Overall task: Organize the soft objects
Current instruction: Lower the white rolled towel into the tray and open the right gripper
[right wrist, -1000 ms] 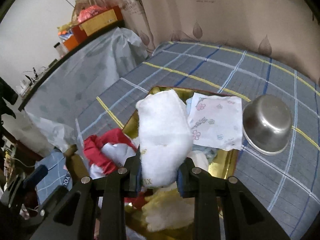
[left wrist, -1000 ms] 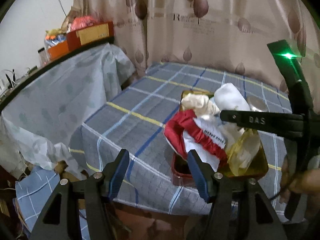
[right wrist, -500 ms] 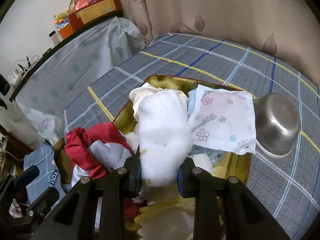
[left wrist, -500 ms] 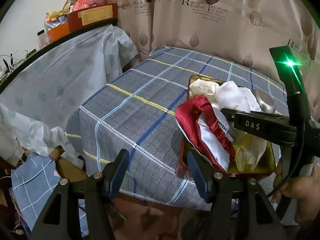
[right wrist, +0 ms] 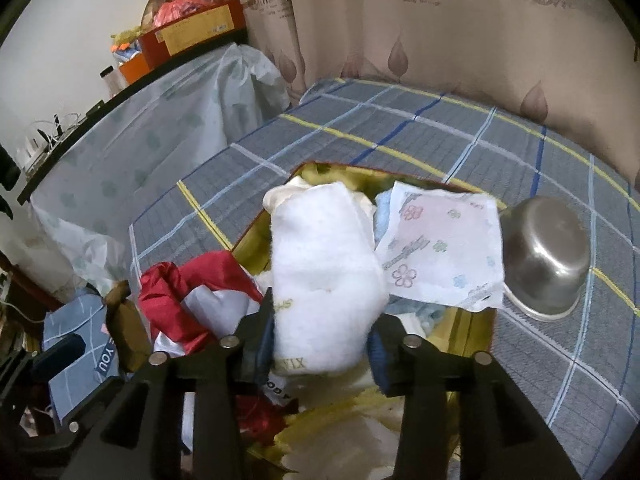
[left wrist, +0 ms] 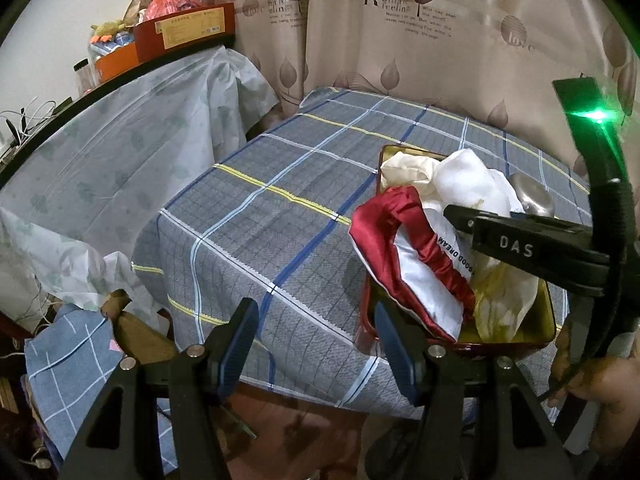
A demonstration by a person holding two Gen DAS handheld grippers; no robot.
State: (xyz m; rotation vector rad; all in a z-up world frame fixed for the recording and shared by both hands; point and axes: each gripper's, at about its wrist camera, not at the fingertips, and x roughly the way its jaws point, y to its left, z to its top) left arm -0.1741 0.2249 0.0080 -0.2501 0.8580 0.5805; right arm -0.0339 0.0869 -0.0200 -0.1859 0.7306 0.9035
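The right gripper (right wrist: 320, 340) is clamped on a white fluffy rolled cloth (right wrist: 324, 268), which stands up between its two black fingers with blue pads and carries small printed letters near its lower end. This cloth is held over a shallow rectangular metal tin with a golden inside and a dark red outer wall (right wrist: 472, 332), which stands on a table covered with a grey-blue checked cloth with yellow and blue lines (right wrist: 400, 136). In the tin lie more soft things: a red satin cloth with a white lining and printed words (left wrist: 412, 256) that hangs over the near left rim, a cream crumpled cloth (left wrist: 404, 168) at the far end, a yellowish thin piece (left wrist: 504, 300) near the front, and a white square tissue pack with small flower prints (right wrist: 444, 252) that rests on the right part of the tin. Just beside the tin on the right, a small steel bowl (right wrist: 544, 252) lies tilted on the table. The left gripper (left wrist: 316, 340) has its fingers wide apart and holds nothing; it is at the front edge of the table, left of the tin. Behind the table hangs a beige curtain with leaf prints and lettering (left wrist: 440, 32).
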